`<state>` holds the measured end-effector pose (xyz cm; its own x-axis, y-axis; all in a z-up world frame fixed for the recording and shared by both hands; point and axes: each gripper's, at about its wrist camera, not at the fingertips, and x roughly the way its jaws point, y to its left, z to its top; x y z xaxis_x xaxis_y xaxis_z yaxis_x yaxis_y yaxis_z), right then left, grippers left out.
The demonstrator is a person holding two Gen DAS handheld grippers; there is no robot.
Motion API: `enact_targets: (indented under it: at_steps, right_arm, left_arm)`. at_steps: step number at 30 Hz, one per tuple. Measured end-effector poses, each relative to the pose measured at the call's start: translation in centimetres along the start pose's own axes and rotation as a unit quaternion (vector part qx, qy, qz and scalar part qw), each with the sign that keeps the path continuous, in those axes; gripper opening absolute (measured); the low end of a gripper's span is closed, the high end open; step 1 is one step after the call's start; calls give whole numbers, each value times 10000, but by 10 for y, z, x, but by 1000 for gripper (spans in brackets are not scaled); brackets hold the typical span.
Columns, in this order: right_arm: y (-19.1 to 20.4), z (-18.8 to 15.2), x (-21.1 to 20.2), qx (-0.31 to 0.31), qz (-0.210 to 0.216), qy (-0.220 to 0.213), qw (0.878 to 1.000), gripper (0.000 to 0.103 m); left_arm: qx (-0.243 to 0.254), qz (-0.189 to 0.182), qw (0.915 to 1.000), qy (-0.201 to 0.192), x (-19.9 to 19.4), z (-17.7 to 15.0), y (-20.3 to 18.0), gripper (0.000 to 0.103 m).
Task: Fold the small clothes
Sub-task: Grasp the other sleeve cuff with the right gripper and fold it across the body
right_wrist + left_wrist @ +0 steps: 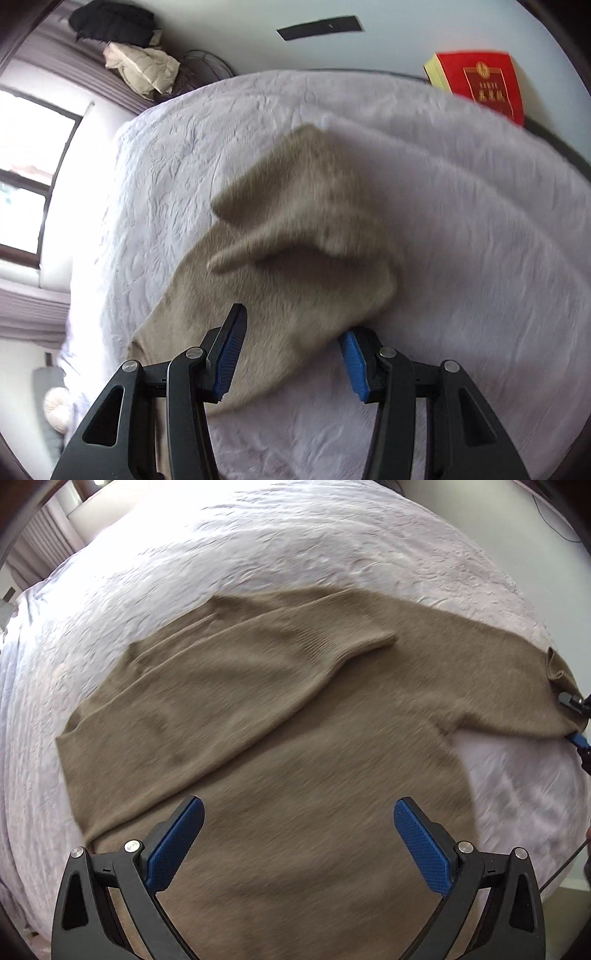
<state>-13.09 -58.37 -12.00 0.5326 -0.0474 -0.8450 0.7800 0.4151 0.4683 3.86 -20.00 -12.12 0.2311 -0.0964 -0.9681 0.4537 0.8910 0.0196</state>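
white quilted bed (258,546) carries a tan knit sweater (295,738) spread flat, one sleeve (229,672) folded across its body. left tool (299,834) hovers over the sweater's lower body, jaws wide, nothing between them. right tool (291,354) stands half-open over the other sleeve's end, pads not pressing the cloth; red book (480,85) beyond the bed.

A bed (258,546) covered in a white, crinkled quilted spread carries everything. A tan knit sweater (280,738) lies flat on it, body spread wide toward the near edge, one sleeve folded across the chest with its ribbed cuff near the middle. The other sleeve reaches toward the bed's right edge. At the far edge a red book (480,85) seems to rest on the spread, though blur makes that uncertain.
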Motion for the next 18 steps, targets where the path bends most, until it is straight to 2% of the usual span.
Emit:
enact_targets:
  at_steps: [4, 5, 6, 7, 9, 10, 11, 13, 16, 18]
  right_arm:
    - [11, 20, 4, -777, -491, -111, 9957, 51]
    - [14, 24, 7, -879, -476, -70, 9950, 48]
    - [13, 28, 9, -851, -352, 12, 9958, 38]
    - [9, 32, 10, -702, -87, 85, 9975, 24]
    - [-5, 34, 9, -231, 572, 199, 9979, 11]
    - [-12, 36, 9, 18, 894, 230, 9957, 10]
    - [-20, 37, 10, 393, 1388, 290, 9891, 10]
    - [-32, 40, 12, 931, 2146, 411, 9714, 10]
    - [-38, 43, 16, 1492, 3076, 544, 9382, 10]
    - [-32, 44, 20, 1765, 3608, 624, 9137, 10]
  left_arm:
    - [87, -21, 9998, -180, 10, 30, -36, 103]
    - [82, -39, 9997, -212, 12, 37, -43, 103]
    - [56, -57, 9997, -248, 13, 42, -49, 103]
    - [7, -89, 9995, -301, 14, 50, -54, 103]
    - [-102, -84, 9991, -408, 17, 63, -64, 103]
    - [-133, -21, 9989, -445, 21, 70, -69, 103]
    - [-132, 64, 9989, -445, 27, 75, -74, 103]
    - [-32, 245, 9990, -361, 42, 78, -83, 103]
    - [502, 614, 9968, 28, 77, 73, -106, 103]
    - [680, 727, 9950, -78, 81, 70, -112, 103]
